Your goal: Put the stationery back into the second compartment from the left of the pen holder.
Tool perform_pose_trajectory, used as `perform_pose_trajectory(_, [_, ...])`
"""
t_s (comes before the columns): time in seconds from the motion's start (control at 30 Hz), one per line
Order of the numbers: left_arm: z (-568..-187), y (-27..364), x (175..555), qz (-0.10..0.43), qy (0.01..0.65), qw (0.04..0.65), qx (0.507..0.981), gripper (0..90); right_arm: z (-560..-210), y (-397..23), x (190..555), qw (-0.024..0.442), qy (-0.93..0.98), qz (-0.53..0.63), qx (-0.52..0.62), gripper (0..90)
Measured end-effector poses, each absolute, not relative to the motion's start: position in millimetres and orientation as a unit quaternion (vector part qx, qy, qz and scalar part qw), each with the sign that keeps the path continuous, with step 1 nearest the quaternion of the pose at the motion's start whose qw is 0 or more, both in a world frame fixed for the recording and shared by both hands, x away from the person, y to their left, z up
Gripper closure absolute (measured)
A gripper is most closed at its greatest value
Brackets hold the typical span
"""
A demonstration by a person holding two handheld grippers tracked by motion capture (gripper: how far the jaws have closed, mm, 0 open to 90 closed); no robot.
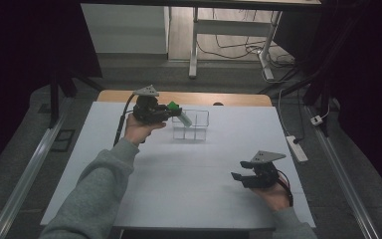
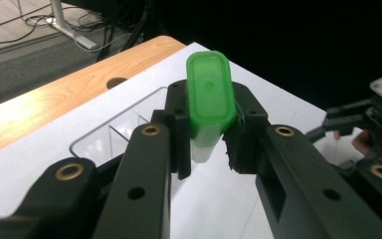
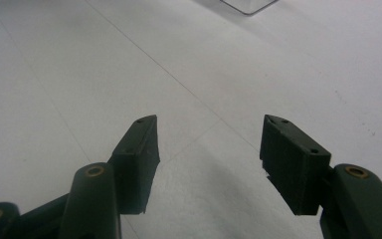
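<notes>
The left gripper [image 2: 209, 149] held its fingers clamped on a green-capped tube [image 2: 208, 94], tilted over the clear divided box [image 1: 191, 124], apparently to drop it in. The right gripper [image 1: 243, 175] rested apart-fingered, empty, on the table [image 1: 189, 184].

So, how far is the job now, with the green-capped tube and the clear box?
Picking looks done: the left hand-held gripper is shut on the green-capped tube, held at the clear divided box. Placing it in a compartment remains. The right hand-held gripper rests open, apart.

The green-capped tube's [image 2: 208, 104] lower end is hidden between the left tool's [image 2: 210, 144] jaws.
</notes>
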State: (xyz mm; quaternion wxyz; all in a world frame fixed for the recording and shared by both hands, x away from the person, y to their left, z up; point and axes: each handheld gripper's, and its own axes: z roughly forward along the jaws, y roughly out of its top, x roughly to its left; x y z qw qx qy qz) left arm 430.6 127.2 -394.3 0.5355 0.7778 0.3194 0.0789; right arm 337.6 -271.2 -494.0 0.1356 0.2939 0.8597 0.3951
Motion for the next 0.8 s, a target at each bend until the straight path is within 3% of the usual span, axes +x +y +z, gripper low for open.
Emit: perform_pose_trajectory(0.8, [-397, 102, 474, 0.106, 0.344, 0.475, 0.803, 73.6, -497, -272, 338, 0.133, 0.862, 0.389, 0.296, 39.0])
